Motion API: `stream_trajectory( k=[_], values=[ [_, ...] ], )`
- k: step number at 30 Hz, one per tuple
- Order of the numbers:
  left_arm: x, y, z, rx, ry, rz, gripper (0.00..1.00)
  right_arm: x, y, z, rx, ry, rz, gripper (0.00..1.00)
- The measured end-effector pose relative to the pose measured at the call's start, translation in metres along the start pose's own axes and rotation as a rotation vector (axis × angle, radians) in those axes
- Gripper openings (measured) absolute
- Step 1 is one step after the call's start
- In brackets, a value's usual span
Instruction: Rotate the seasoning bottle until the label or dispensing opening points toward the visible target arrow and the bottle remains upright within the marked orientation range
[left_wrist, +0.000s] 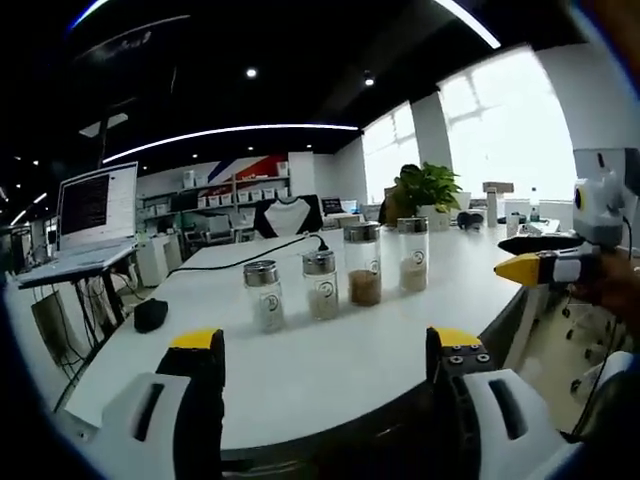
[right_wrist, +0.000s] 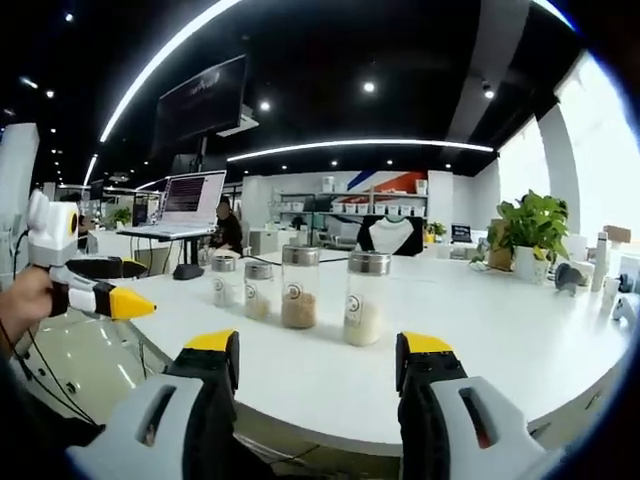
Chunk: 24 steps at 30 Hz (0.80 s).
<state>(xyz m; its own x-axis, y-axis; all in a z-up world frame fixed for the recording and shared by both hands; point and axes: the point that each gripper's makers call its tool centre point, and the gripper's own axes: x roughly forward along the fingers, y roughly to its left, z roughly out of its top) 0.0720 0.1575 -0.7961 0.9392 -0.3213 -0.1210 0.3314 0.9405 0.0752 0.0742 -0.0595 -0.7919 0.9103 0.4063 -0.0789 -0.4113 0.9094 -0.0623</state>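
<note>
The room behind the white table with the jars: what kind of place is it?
Probably an open-plan office or lab: a laptop on a stand, wall shelves with boxes, a ceiling-hung monitor and a potted plant by big windows.

A long white table (left_wrist: 330, 370) stands in an open office with a dark ceiling (right_wrist: 330, 60) crossed by curved light strips (right_wrist: 360, 146) and small spotlights. Tall bright windows (left_wrist: 500, 130) line 1 side. A potted plant (left_wrist: 428, 188) sits at the table's far end. A laptop (left_wrist: 95, 215) rests on a stand beside it, shelves (left_wrist: 215, 195) line the back wall, and a screen (right_wrist: 202, 100) hangs overhead.
</note>
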Motion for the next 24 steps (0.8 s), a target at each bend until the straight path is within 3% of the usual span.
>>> stream_trajectory(
  k=[6,24],
  values=[
    [-0.008,-0.002,0.003,-0.024,-0.015,-0.008,0.93,-0.005,0.003,0.001,0.012,-0.006,-0.01,0.65],
    [-0.019,0.0,0.015,-0.01,-0.041,-0.006,0.95,-0.009,0.014,0.01,0.048,-0.039,-0.041,0.66]
  ],
)
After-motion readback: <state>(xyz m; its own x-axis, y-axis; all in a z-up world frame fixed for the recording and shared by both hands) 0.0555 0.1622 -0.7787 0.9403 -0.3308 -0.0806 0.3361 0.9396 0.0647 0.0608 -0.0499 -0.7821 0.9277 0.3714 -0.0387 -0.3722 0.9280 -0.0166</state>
